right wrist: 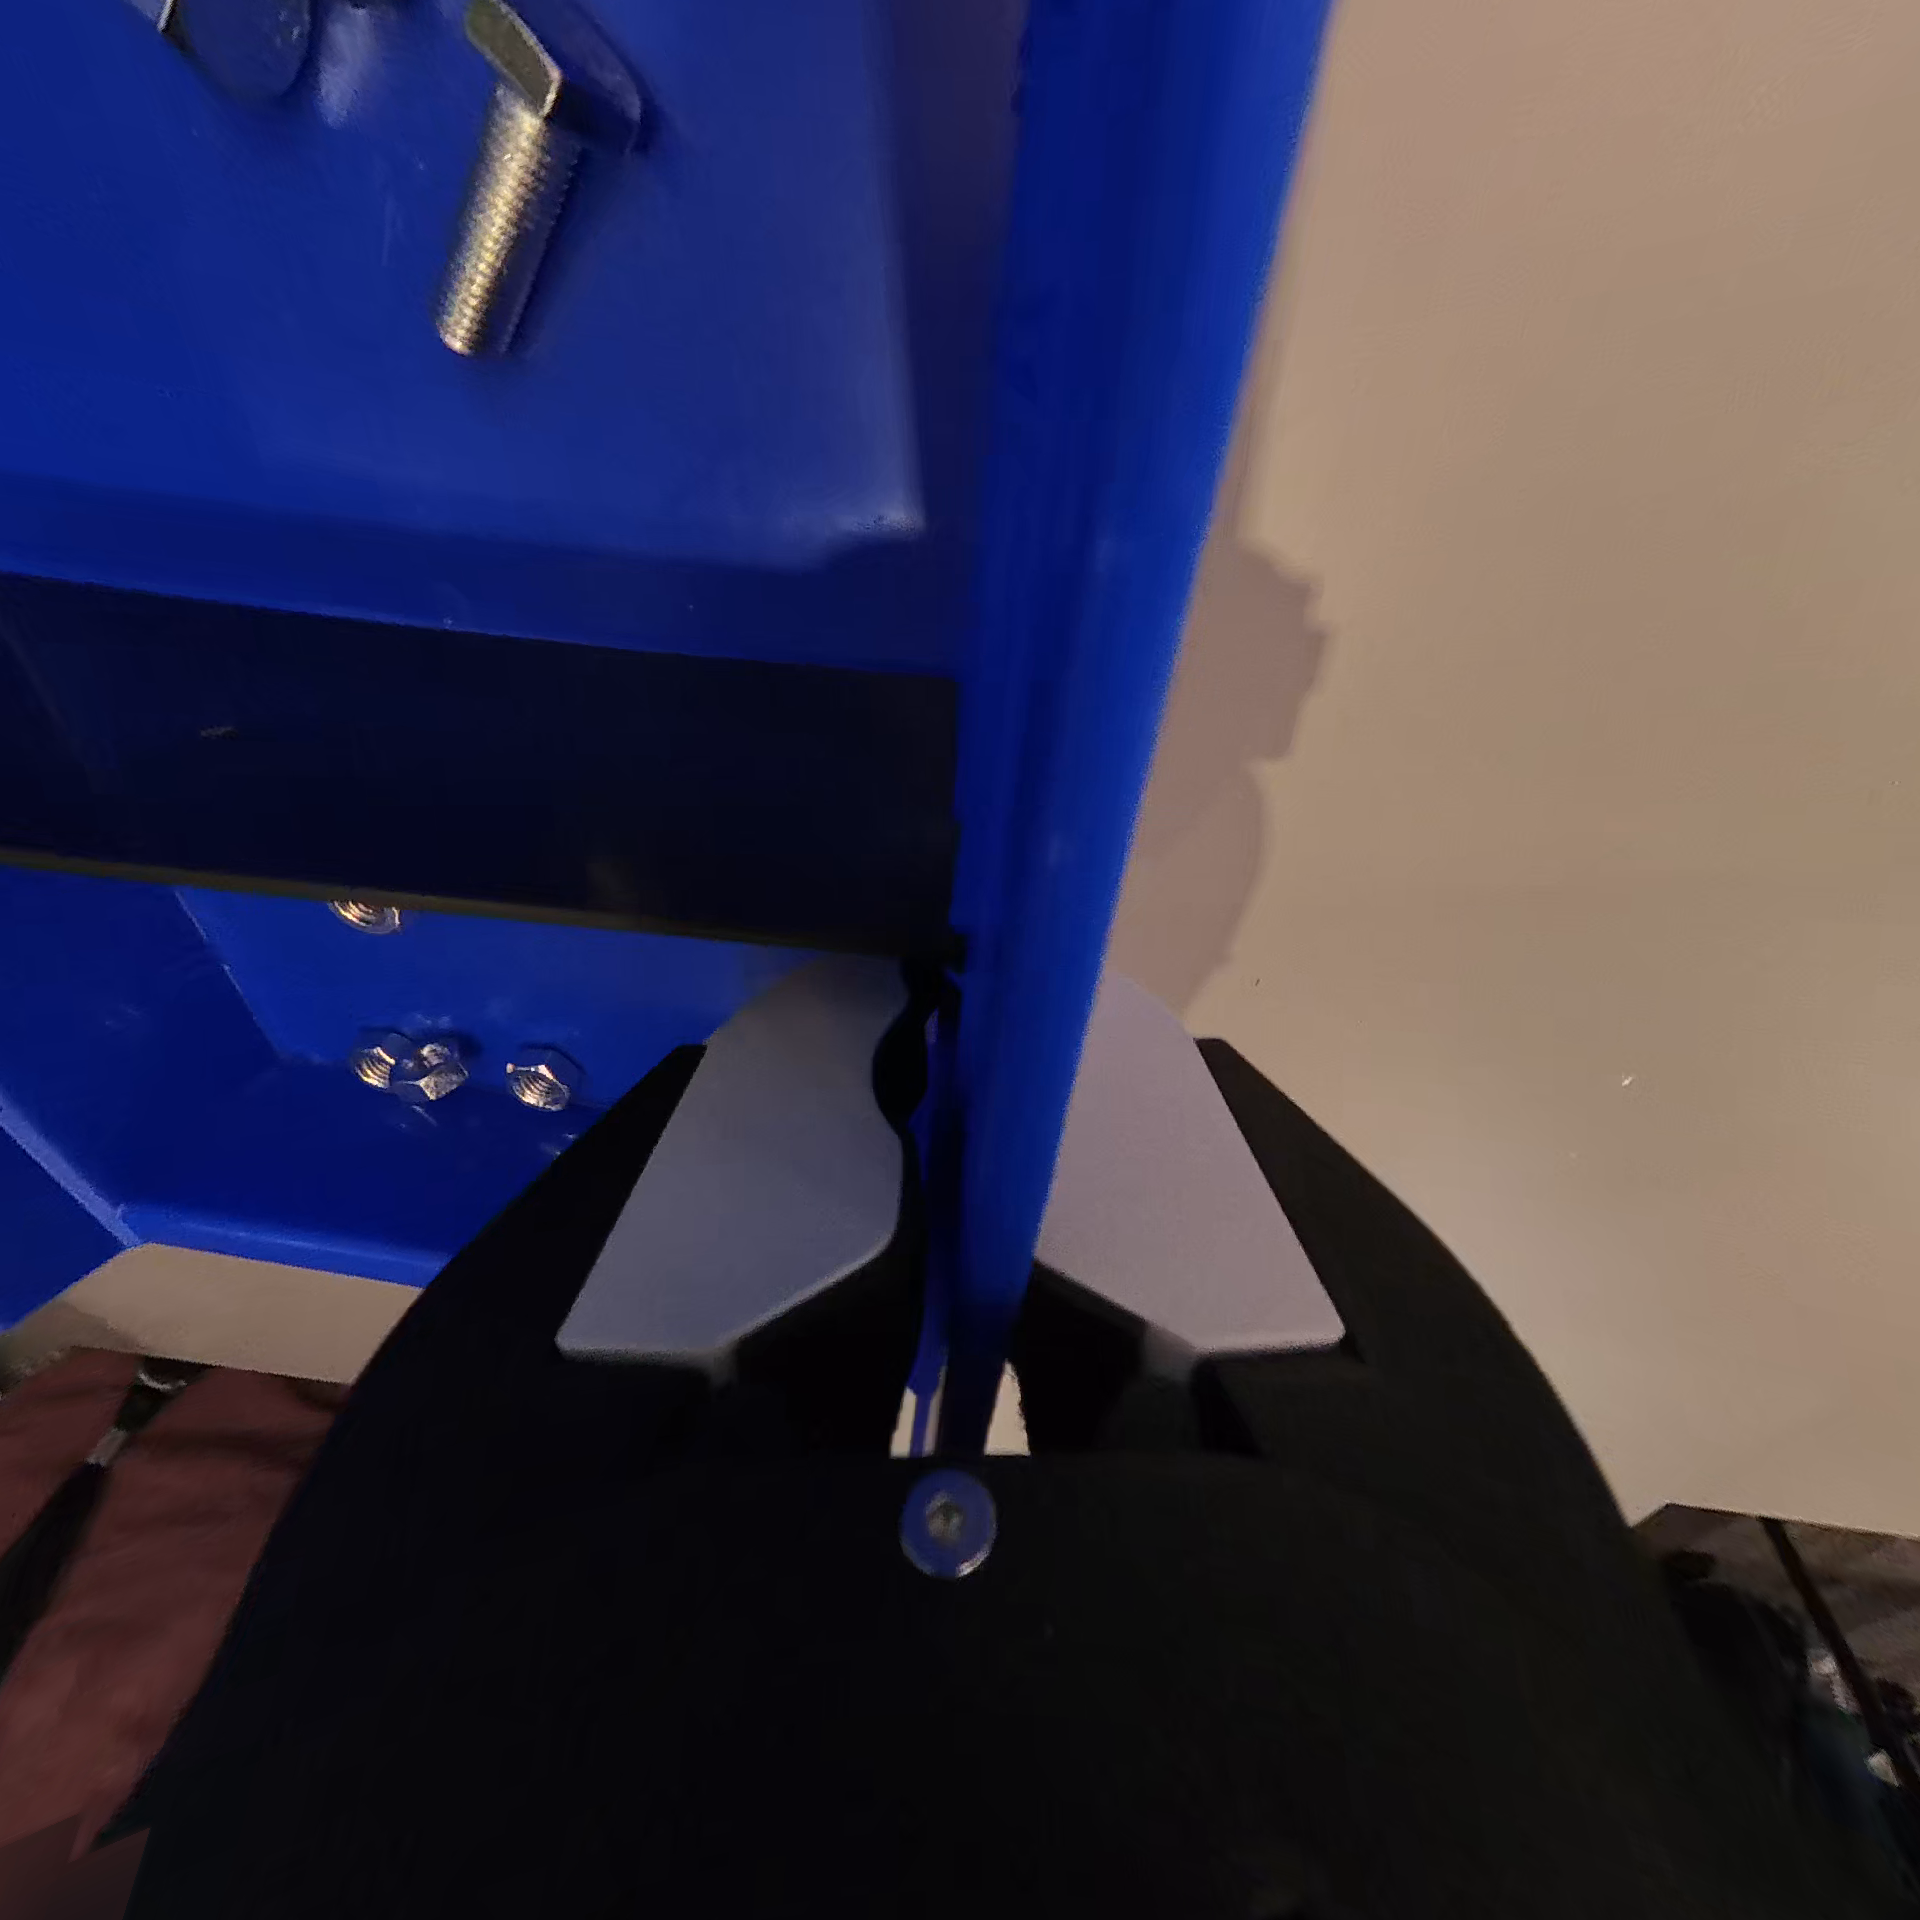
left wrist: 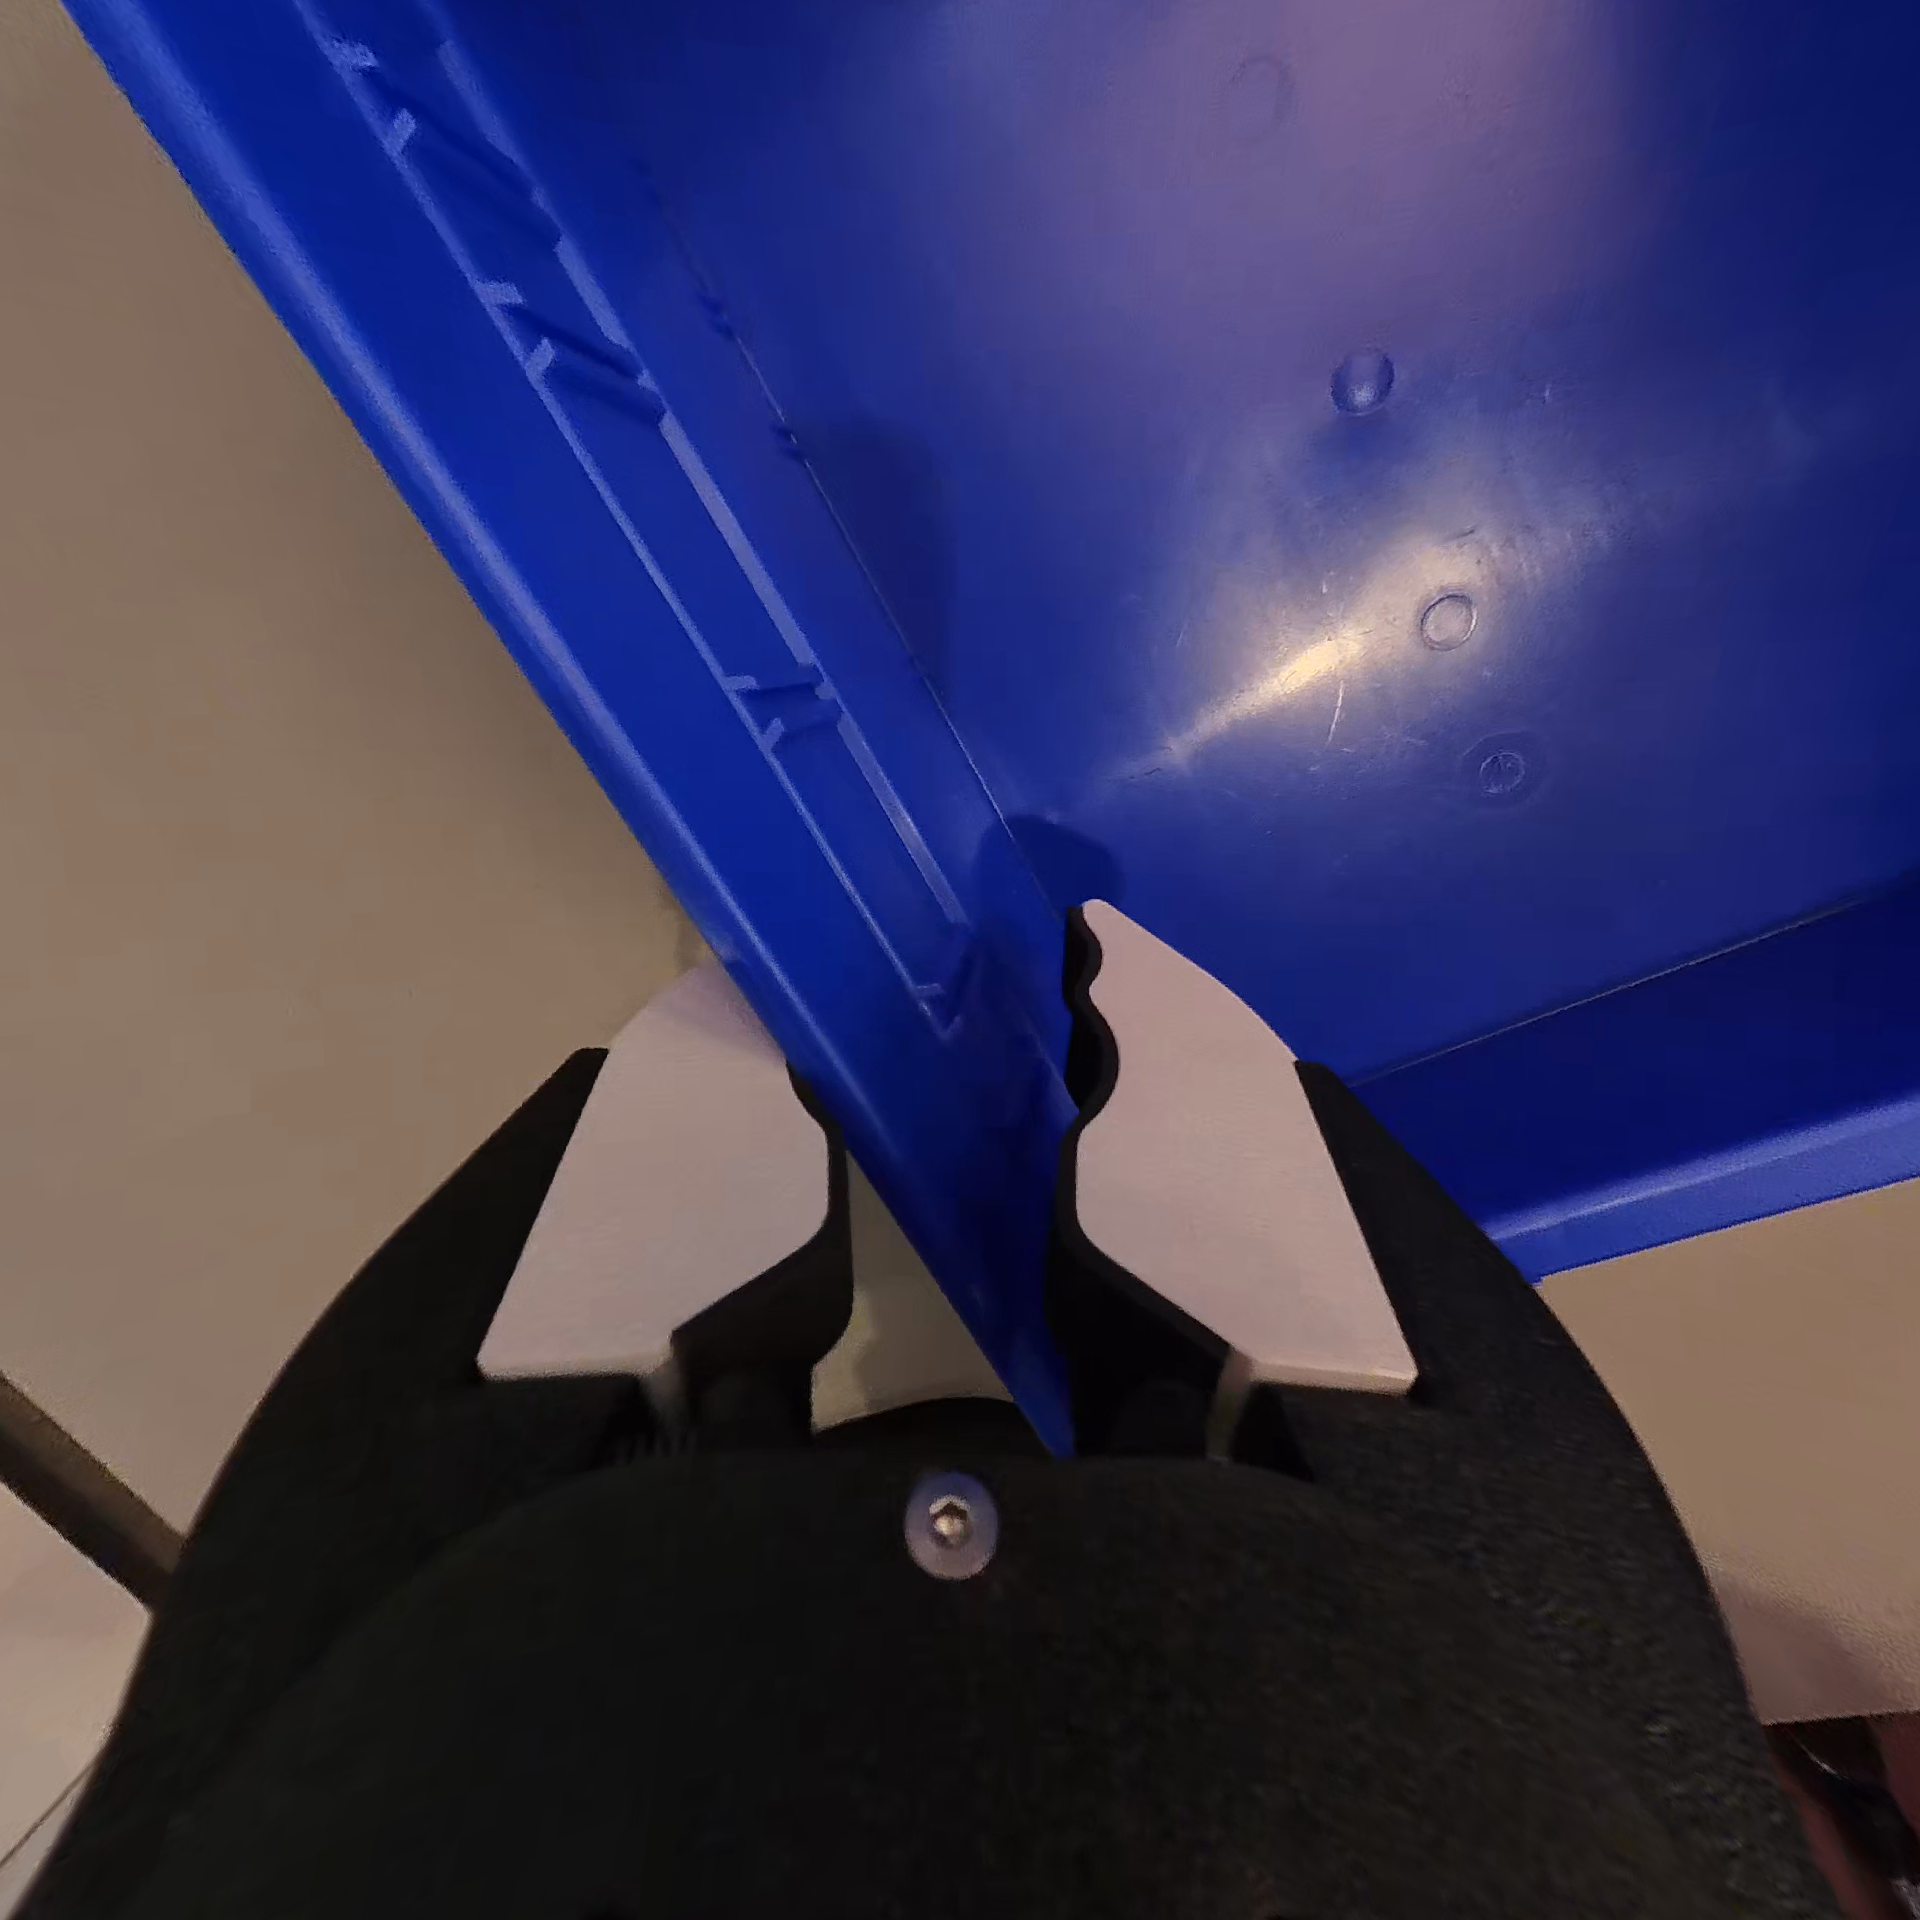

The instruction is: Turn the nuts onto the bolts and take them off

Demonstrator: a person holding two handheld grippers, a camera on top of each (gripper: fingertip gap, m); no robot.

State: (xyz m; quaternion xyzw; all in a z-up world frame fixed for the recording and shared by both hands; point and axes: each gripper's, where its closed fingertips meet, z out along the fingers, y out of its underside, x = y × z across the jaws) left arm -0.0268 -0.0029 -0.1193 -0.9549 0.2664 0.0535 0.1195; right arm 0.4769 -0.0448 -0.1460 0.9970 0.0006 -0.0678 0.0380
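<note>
Gripping the bin (right wrist: 1049, 623) by its side walls, both grippers are occupied with the container and not yet with the hardware. The left gripper (left wrist: 987, 1122) has its jaws clamped on one blue wall, one finger outside and one inside; the right gripper (right wrist: 987, 1122) is closed the same way on the opposite wall, just short of a black divider (right wrist: 468, 769) that crosses the bin.

Beyond that divider, in the far compartment, lies a bolt (right wrist: 504, 208) with bare threads, no nut on it; the head of a second bolt (right wrist: 244, 47) shows at the frame's top edge. On the near side of the divider sit loose nuts (right wrist: 410, 1070): two touching, a third just beside them, and one more half hidden under the divider's edge. The bin floor seen by the left camera holds nothing (only moulding marks and glare).

Judging by this, the threading has not begun: nuts and bolts lie apart in separate compartments, and no pair is joined. What appears to be in hand is positioning the bin on the pale table (right wrist: 1558, 520). Everything else remains: letting go of the walls, picking up a bolt and a nut, turning one onto the other, then backing it off.
</note>
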